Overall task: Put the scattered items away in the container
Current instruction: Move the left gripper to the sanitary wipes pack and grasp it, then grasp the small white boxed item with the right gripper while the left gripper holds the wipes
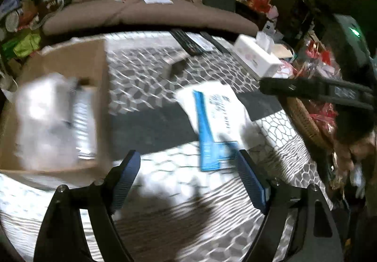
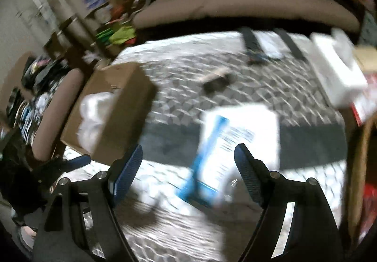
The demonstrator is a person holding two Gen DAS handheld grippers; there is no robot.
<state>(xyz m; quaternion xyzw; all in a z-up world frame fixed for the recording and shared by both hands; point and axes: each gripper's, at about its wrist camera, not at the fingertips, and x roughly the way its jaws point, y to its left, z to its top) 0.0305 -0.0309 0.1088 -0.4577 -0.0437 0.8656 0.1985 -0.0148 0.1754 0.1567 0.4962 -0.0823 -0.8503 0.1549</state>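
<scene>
A cardboard box (image 1: 103,87) (image 2: 132,102) stands at the left of the patterned table, with white plastic bags (image 1: 44,116) (image 2: 94,116) inside it. A white and blue packet (image 1: 216,109) (image 2: 247,125) lies flat mid-table. Farther back lies a small dark item (image 1: 175,66) (image 2: 216,83). My left gripper (image 1: 186,158) hangs open over the cloth between the box and the packet, holding nothing. My right gripper (image 2: 188,149) is open above the packet's near corner, also with nothing in it. Both views are blurred.
Dark remotes (image 1: 186,43) (image 2: 251,43) and a white tissue box (image 1: 256,54) (image 2: 334,73) sit at the table's far side. A wicker basket (image 1: 304,118) with red wrappers stands at the right edge. A brown sofa (image 1: 153,10) runs behind the table.
</scene>
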